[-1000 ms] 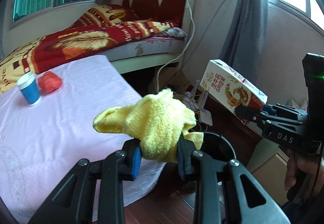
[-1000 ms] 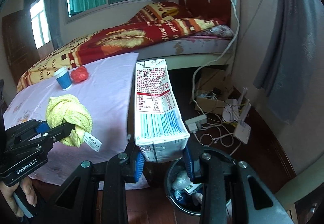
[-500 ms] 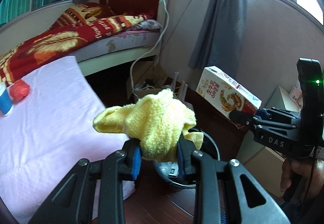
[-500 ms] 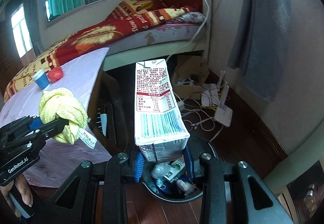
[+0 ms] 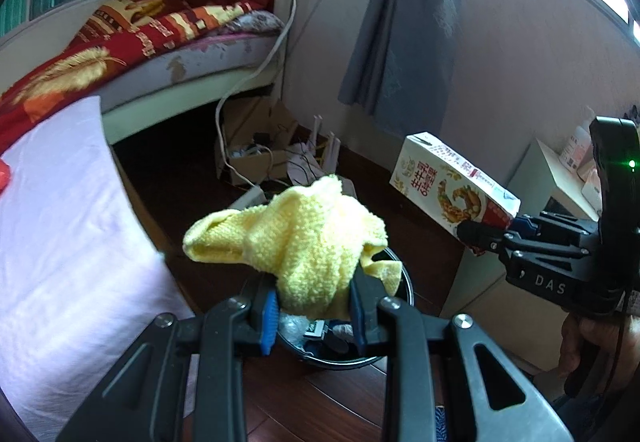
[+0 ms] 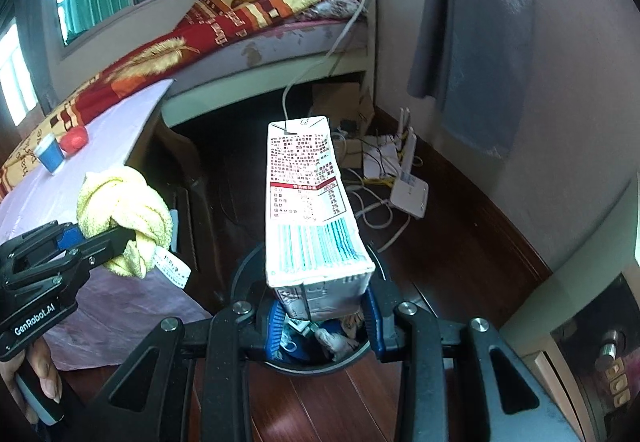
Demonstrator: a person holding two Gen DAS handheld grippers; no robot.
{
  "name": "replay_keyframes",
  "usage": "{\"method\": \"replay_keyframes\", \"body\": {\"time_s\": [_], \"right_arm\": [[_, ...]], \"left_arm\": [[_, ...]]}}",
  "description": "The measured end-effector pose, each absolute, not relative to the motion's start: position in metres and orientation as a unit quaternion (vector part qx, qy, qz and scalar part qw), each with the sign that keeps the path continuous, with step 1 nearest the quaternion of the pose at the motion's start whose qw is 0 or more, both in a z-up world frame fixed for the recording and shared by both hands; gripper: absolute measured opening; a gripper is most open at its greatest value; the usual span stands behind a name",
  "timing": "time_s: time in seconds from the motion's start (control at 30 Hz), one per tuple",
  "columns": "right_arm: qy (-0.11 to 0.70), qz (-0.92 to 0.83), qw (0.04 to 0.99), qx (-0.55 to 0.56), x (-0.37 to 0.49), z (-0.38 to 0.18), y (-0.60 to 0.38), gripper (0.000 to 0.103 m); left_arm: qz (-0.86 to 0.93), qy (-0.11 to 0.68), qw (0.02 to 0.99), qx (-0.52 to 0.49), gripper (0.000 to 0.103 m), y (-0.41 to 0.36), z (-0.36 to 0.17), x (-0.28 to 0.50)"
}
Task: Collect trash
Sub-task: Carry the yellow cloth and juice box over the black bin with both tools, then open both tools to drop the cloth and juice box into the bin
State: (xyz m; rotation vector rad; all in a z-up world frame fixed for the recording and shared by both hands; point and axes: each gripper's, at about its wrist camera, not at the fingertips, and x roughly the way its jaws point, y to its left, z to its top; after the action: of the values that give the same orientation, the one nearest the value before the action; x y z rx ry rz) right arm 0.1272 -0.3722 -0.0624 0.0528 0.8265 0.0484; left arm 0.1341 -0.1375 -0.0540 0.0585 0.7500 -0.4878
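Observation:
My left gripper (image 5: 314,312) is shut on a crumpled yellow cloth (image 5: 304,238) and holds it above the black trash bin (image 5: 404,284) on the floor. The cloth also shows in the right wrist view (image 6: 120,210), with a white tag hanging from it. My right gripper (image 6: 322,316) is shut on a white milk carton (image 6: 312,210) and holds it over the same bin (image 6: 244,266), which has trash inside. The carton shows in the left wrist view (image 5: 448,188), to the right of the bin.
A table with a pink cloth (image 6: 100,130) stands left of the bin, with a blue cup (image 6: 49,156) and a red object (image 6: 74,138) on it. A bed (image 6: 248,22), cables and a white router (image 6: 408,194) lie behind. A cabinet (image 5: 532,202) stands right.
Both grippers have moved right, away from the table and toward the bin. The cloth and the carton now hang over the bin. Both stay gripped.

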Motion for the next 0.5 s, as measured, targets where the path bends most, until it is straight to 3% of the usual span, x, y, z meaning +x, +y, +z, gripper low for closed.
{"method": "replay_keyframes", "body": {"time_s": [0.5], "right_arm": [[0.516, 0.040, 0.855, 0.005, 0.159, -0.173, -0.379, 0.036]], "left_arm": [[-0.245, 0.457, 0.853, 0.053, 0.030, -0.170, -0.142, 0.176]]}}
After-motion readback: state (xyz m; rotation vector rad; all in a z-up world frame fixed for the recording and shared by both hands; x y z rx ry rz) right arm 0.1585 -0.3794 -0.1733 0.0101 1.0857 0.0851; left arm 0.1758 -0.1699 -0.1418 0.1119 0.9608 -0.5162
